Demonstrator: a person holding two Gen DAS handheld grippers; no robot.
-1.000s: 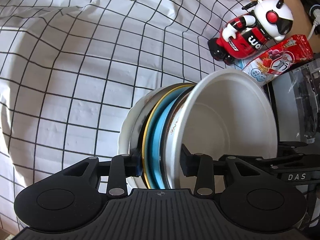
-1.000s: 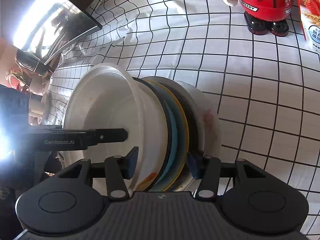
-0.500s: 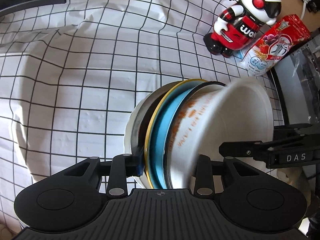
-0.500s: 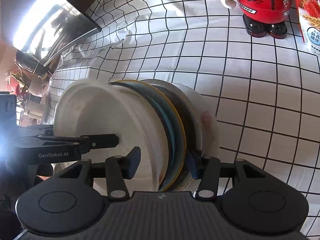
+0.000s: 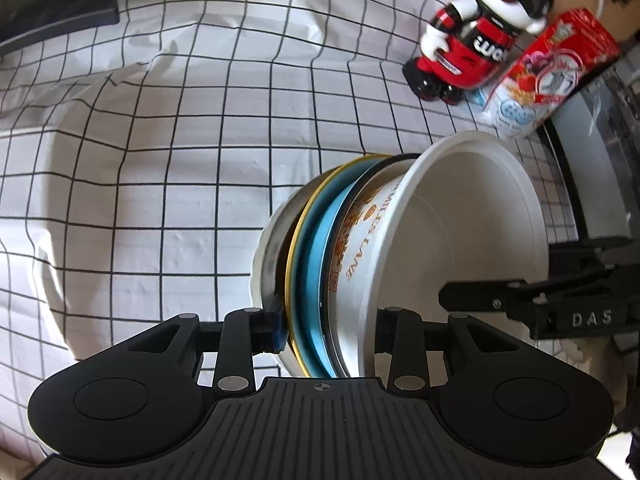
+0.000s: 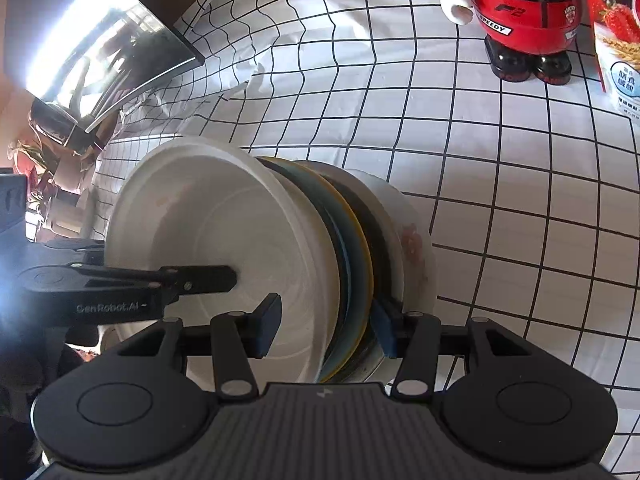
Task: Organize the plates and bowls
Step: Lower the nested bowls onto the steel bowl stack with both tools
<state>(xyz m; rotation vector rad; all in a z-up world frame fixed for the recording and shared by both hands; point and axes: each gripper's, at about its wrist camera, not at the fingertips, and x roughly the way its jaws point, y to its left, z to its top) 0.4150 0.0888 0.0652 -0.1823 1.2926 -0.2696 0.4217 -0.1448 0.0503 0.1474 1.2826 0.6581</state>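
Between both fingers of each hand-held gripper, left (image 5: 326,326) and right (image 6: 326,326), the stack of plates and bowl (image 5: 400,256) stands on edge, clamped, axis crosswise, above the counter (image 5: 160,160).

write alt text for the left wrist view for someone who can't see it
The left gripper clamps a stack of dishes on edge: a white bowl, a blue gold-rimmed plate and a white dish, above a black-grid white tablecloth. The right gripper reaches in from the right; a red toy robot and snack packet stand behind.
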